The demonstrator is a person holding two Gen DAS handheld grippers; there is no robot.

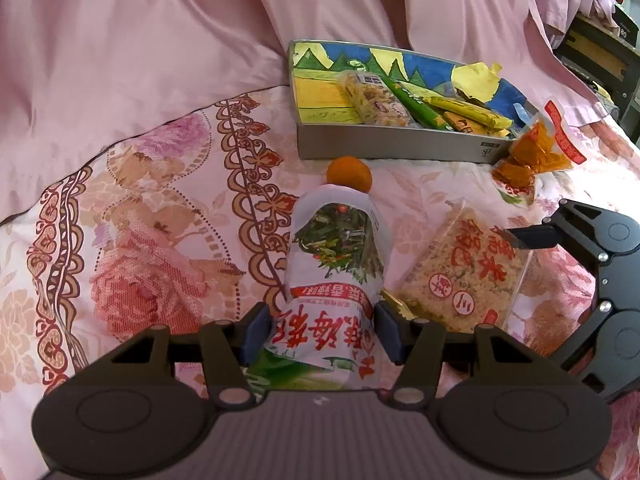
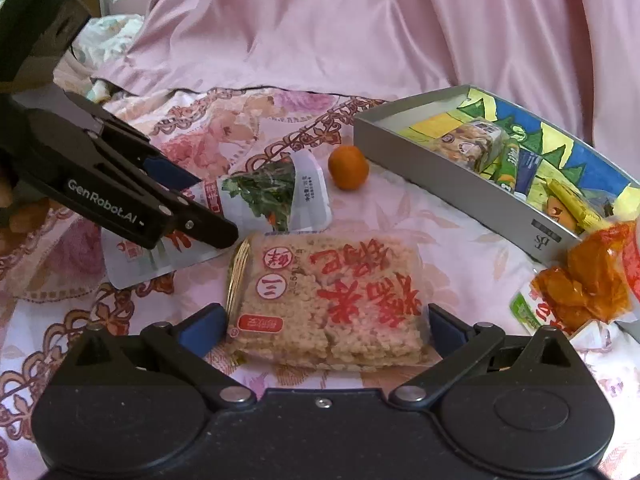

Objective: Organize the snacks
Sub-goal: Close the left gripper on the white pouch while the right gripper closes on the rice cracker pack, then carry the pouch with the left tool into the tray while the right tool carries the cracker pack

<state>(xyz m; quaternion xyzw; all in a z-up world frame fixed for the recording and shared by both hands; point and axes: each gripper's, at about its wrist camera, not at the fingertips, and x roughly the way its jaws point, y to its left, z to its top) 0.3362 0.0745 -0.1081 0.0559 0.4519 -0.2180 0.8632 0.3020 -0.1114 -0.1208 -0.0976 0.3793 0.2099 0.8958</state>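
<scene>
my left gripper point(image 1: 325, 330) has its blue pads pressed into both sides of the white pickled-vegetable pouch point(image 1: 340, 264), which bulges between them and lies on the floral bedsheet point(image 1: 160, 240). just past the pouch's far end sits a small orange point(image 1: 349, 173). my right gripper point(image 2: 326, 326) has its fingers spread wide on either side of the rice cracker pack point(image 2: 328, 300); the pads look to be at its edges, though i can't be sure they are touching it. that pack lies flat on the sheet, just beside the pouch. further off stands the grey tray point(image 1: 392, 146) with a painted lining, holding several bars and sticks. against the tray's near right corner rests an orange snack bag point(image 2: 588, 280). pink cloth point(image 1: 160, 40) is heaped behind everything.
</scene>
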